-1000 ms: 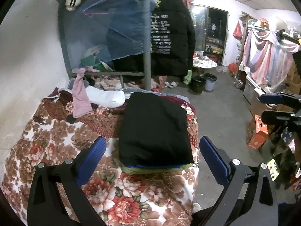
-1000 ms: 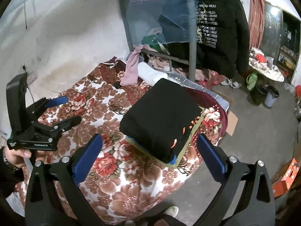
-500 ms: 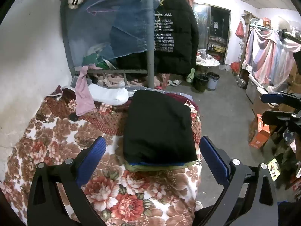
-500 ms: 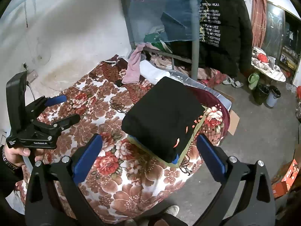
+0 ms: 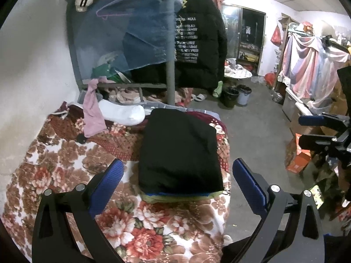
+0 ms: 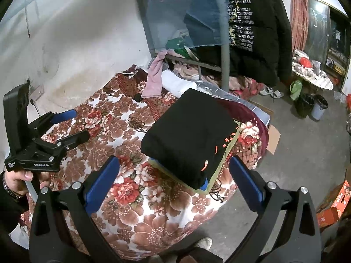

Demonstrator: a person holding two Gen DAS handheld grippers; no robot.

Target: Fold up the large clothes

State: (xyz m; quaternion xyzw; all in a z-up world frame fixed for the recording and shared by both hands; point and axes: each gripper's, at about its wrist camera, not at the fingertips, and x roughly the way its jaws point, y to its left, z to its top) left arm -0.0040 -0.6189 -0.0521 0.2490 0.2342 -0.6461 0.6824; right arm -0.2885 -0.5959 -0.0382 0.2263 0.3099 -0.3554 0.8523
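A folded black garment (image 5: 178, 151) lies on top of a small stack of folded clothes with blue and yellow-green edges, on the floral bedspread (image 5: 65, 171). It also shows in the right wrist view (image 6: 189, 135). My left gripper (image 5: 176, 171) is open and empty, held back from the stack's near edge. My right gripper (image 6: 174, 173) is open and empty, above the stack's near corner. The left gripper shows in the right wrist view (image 6: 72, 123) at the left, over the bed. The right gripper shows in the left wrist view (image 5: 307, 129) at the right, off the bed.
A pink cloth (image 5: 93, 109) and a white pillow (image 5: 122, 111) lie at the head of the bed by a metal bed post (image 5: 170, 65). A black jacket (image 5: 197, 39) hangs behind. Bins (image 5: 237, 94) and an orange box (image 5: 298, 155) stand on the concrete floor right of the bed.
Both grippers have drawn back and up a little from the stack, staying open. The stack has not moved.
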